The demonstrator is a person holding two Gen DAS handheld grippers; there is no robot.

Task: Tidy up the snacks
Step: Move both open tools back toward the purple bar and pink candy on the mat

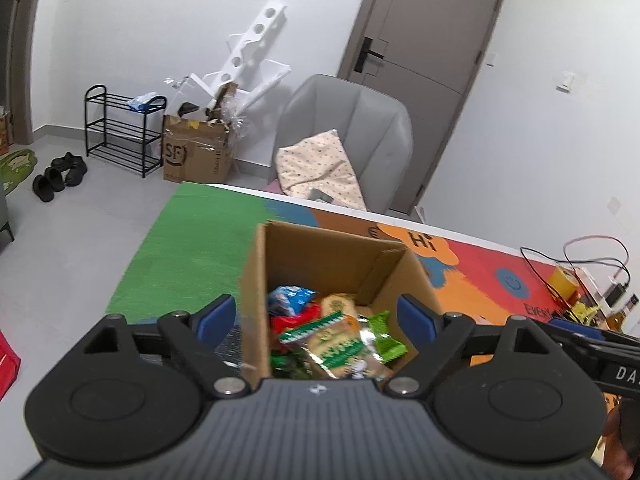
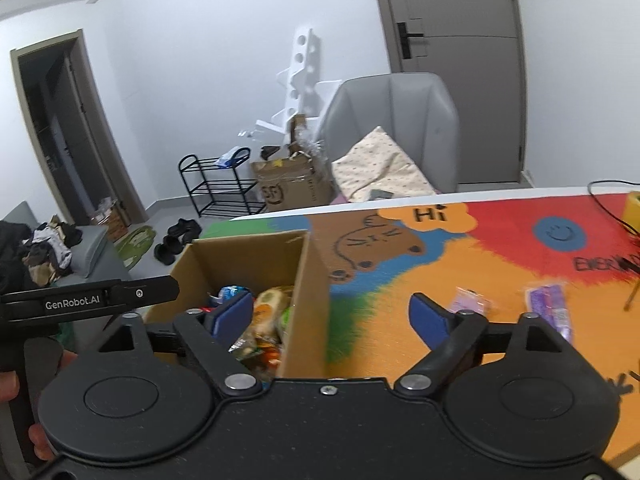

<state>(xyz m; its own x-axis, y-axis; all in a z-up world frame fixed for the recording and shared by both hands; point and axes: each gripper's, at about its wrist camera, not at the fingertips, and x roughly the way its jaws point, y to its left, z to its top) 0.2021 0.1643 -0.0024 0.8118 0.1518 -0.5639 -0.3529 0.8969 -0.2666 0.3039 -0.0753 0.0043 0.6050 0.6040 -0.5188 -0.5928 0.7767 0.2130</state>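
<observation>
One open-topped cardboard box (image 1: 256, 280) of snacks stands upright; two purple packets (image 2: 550, 308) lie flat on the table (image 2: 500, 248); both grippers' jaws gape empty.

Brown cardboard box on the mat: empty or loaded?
Loaded. The brown cardboard box stands open-topped, and snack packets lie piled across its bottom.

Seen from each wrist: left gripper (image 1: 316, 314) pointed downward and forward, blue-padded fingers (image 1: 218, 312) spread wide with nothing pressed between them. Right gripper (image 2: 332, 314) angled likewise, blue pads (image 2: 430, 320) equally far apart and gripping nothing. Glimpsed at the left edge of the right wrist view: the person's hand (image 2: 24, 408) wrapped round the other tool's black handle.
</observation>
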